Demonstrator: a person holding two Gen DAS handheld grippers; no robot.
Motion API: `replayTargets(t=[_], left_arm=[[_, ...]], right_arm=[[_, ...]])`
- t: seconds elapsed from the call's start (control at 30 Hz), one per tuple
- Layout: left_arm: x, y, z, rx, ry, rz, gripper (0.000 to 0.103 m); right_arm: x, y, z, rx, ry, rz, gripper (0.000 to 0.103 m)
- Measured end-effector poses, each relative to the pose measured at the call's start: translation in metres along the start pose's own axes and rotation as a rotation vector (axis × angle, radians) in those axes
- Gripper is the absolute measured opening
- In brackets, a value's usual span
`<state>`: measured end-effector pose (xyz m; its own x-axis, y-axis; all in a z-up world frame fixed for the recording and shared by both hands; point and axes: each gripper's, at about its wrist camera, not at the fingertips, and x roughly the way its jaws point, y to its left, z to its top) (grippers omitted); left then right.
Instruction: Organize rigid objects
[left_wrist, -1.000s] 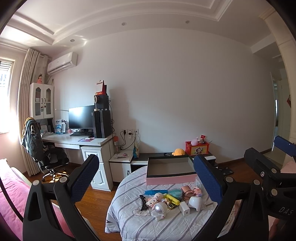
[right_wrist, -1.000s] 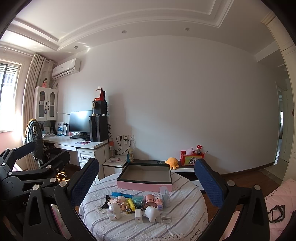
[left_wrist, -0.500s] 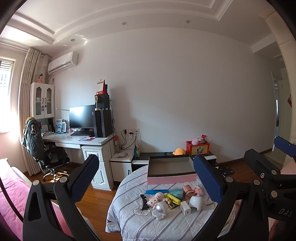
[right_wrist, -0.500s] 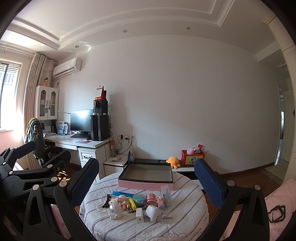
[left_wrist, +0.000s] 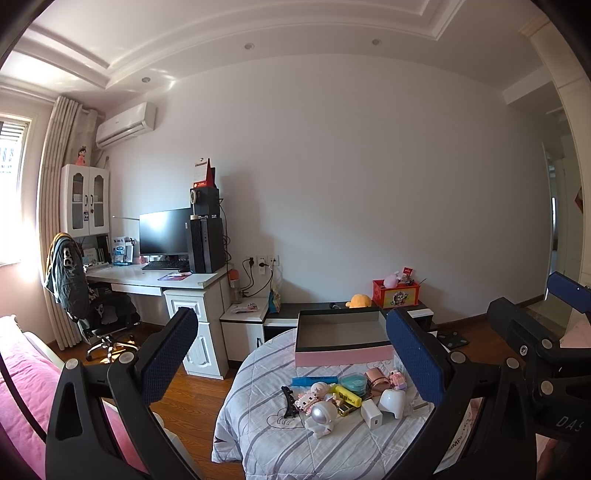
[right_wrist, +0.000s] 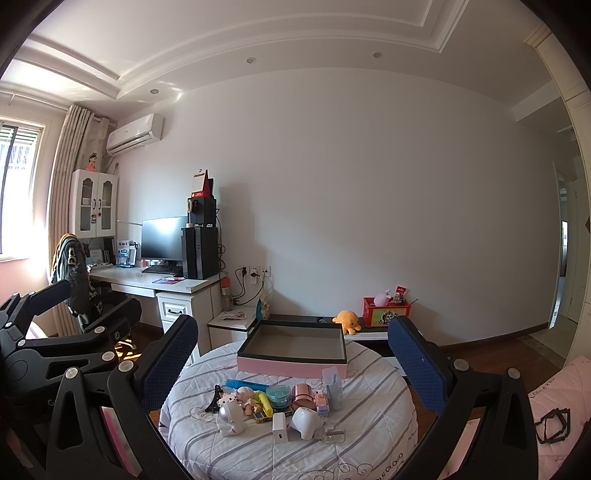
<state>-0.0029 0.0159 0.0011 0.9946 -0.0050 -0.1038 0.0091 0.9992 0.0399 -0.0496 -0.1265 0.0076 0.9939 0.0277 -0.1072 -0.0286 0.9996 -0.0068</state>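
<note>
Left wrist view shows the left hand-held gripper (left_wrist: 291, 354) released, its blue pads wide apart and gripping nothing, held well above and short of a round tabletop (left_wrist: 258, 435) under a striped grey cloth. At the far side of the tabletop lies an open pink box (left_wrist: 343, 356) with a dark rim, its inside bare. Nearer, a cluster of small rigid things sits close together: a blue bar (left_wrist: 314, 380), a teal tin (left_wrist: 352, 382), a rose-gold cup (left_wrist: 376, 378), a yellow marker (left_wrist: 347, 395), a black tower model (left_wrist: 289, 402), an astronaut figure (left_wrist: 322, 417), a white charger (left_wrist: 371, 413) and a white tooth-shaped piece (left_wrist: 392, 401). The right hand-held gripper (left_wrist: 535, 332) enters at the right edge of this view.

Right wrist view has the right hand-held gripper (right_wrist: 291, 358) likewise released, pads far apart, nothing between them, well apart from the cluster. The box (right_wrist: 291, 365) lies behind the things; the astronaut (right_wrist: 229, 419) stands at the near left, the charger (right_wrist: 280, 426) and tooth piece (right_wrist: 304, 419) just beside each other in front, with a clear little bottle (right_wrist: 334, 435) lying by them. A pale blue holder (right_wrist: 332, 387) stands upright just before the box. The left hand-held gripper (right_wrist: 55, 332) shows at the left edge
</note>
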Motion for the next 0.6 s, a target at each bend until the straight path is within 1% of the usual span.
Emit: replayTargets(t=[0.6], left_arm=[[0.0008, 0.0004, -0.0024, 0.005, 0.003, -0.004, 0.103]], right_arm=[[-0.0001, 0.002, -0.004, 0.001, 0.006, 0.004, 0.103]])
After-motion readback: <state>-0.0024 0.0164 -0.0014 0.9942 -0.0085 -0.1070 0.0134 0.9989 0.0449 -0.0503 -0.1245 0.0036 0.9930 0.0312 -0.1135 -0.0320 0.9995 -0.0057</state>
